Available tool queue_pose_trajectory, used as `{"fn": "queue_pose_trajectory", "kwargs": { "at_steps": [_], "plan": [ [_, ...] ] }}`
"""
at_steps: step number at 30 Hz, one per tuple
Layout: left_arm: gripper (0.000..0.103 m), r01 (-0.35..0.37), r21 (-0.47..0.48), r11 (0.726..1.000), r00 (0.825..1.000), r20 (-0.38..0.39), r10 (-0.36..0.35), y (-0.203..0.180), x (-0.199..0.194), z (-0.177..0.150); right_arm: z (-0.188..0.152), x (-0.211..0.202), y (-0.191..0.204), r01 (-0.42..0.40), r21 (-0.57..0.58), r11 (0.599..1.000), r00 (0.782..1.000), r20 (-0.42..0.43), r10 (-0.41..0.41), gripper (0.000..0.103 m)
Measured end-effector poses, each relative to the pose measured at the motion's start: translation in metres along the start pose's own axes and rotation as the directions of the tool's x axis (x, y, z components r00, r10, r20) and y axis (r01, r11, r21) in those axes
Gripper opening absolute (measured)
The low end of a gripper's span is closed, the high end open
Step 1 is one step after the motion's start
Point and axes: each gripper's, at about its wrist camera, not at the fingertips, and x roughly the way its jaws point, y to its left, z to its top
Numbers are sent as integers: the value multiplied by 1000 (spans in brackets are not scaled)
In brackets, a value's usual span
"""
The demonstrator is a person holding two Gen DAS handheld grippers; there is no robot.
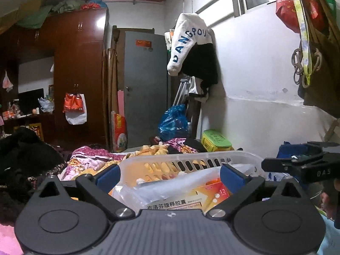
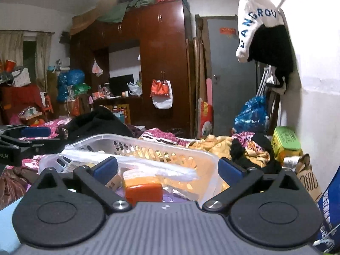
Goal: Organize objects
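Observation:
A clear plastic basket (image 1: 240, 156) with slotted walls sits on the bed and also shows in the right wrist view (image 2: 127, 142). In it lies a plastic bag (image 1: 161, 186) with a red and white medicine box (image 1: 201, 197). My left gripper (image 1: 170, 176) is open, its blue pads astride the bag at the basket's near rim. My right gripper (image 2: 167, 170) is open over the basket, above an orange box (image 2: 143, 188) and a clear bag (image 2: 161, 167). Each gripper shows in the other's view: the right (image 1: 297, 165), the left (image 2: 23, 136).
Crumpled floral bedding (image 1: 91, 157) and black clothes (image 1: 25, 148) cover the bed. A green tin (image 1: 215, 140) and a blue bag (image 1: 173, 122) sit by the white wall. A brown wardrobe (image 2: 161, 63) and grey door (image 1: 144, 85) stand behind. Clothes (image 1: 191, 44) hang from a rail.

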Motion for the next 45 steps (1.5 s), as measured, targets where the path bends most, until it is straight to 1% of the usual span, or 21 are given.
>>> {"fn": "queue_pose_trajectory", "kwargs": {
  "at_steps": [2, 6, 8, 10, 13, 14, 17, 20, 22, 25, 26, 28, 30, 32, 34, 35, 36, 37, 39, 42, 45],
  "plan": [
    [101, -5, -5, 1000, 1000, 1, 5, 0, 1, 0, -2, 0, -1, -6, 3, 1000, 1000, -2, 6, 103],
    [101, 7, -21, 1000, 1000, 12, -6, 2, -5, -4, -4, 0, -4, -43, 31, 999, 999, -20, 44, 103],
    [101, 5, -26, 1000, 1000, 14, -5, 0, -8, -5, -6, -5, -1, -56, 25, 998, 998, -14, 56, 103],
    [101, -40, -23, 999, 998, 39, 41, -5, -15, -8, -8, -11, 2, -63, 14, 998, 998, 2, 63, 103],
    [102, -139, 27, 990, 989, 61, 137, -19, -27, -12, -11, -26, 7, -71, 2, 998, 997, 24, 71, 103],
    [102, -154, 41, 987, 987, 64, 151, -24, -31, -14, -11, -30, 8, -74, 2, 997, 997, 27, 74, 103],
    [102, -126, 61, 990, 991, 58, 123, -33, -46, -18, -9, -44, 12, -86, 9, 996, 996, 16, 86, 103],
    [102, -127, 84, 988, 989, 81, 120, -43, -65, -19, -9, -62, 19, -102, -16, 995, 993, 53, 103, 103],
    [102, -134, 99, 986, 987, 104, 124, -51, -80, -20, -8, -74, 25, -80, -37, 996, 995, 61, 83, 103],
    [102, -123, 117, 985, 987, 118, 109, -62, -101, -23, -8, -89, 34, 15, -21, 1000, 998, 56, -13, 103],
    [102, -117, 123, 986, 987, 122, 102, -66, -109, -25, -9, -97, 37, 57, -13, 998, 996, 73, -56, 103],
    [102, -97, 129, 987, 988, 135, 80, -72, -123, -28, -14, -110, 45, 103, -32, 994, 989, 113, -99, 103],
    [102, -58, 123, 991, 990, 138, 41, -75, -137, -31, -19, -121, 52, 127, -71, 989, 986, 119, -118, 103],
    [102, -20, 107, 994, 991, 130, 6, -76, -149, -37, -24, -129, 60, 136, -100, 986, 987, 104, -125, 103],
    [102, -4, 94, 996, 994, 111, -6, -77, -156, -42, -31, -138, 64, 133, -80, 988, 983, 138, -121, 103],
    [102, -6, 95, 995, 996, 85, -2, -77, -158, -45, -35, -140, 64, 132, -60, 989, 982, 147, -122, 103],
    [102, -6, 90, 996, 997, 81, -1, -76, -160, -48, -38, -141, 63, 129, -33, 991, 982, 146, -123, 103],
    [102, -11, 78, 997, 996, 91, 4, -74, -161, -51, -43, -139, 62, 122, -18, 992, 983, 142, -119, 103],
    [102, -22, 58, 998, 997, 77, 17, -70, -157, -56, -49, -122, 62, 117, -30, 993, 988, 101, -113, 103],
    [102, -19, 58, 998, 1000, 25, 18, -65, -139, -57, -52, -96, 62, 131, -39, 991, 991, 21, -130, 103],
    [102, -29, 23, 999, 999, -20, 29, -55, -124, -63, -57, -79, 59, 139, -16, 990, 990, -23, -139, 103]
  ]
}}
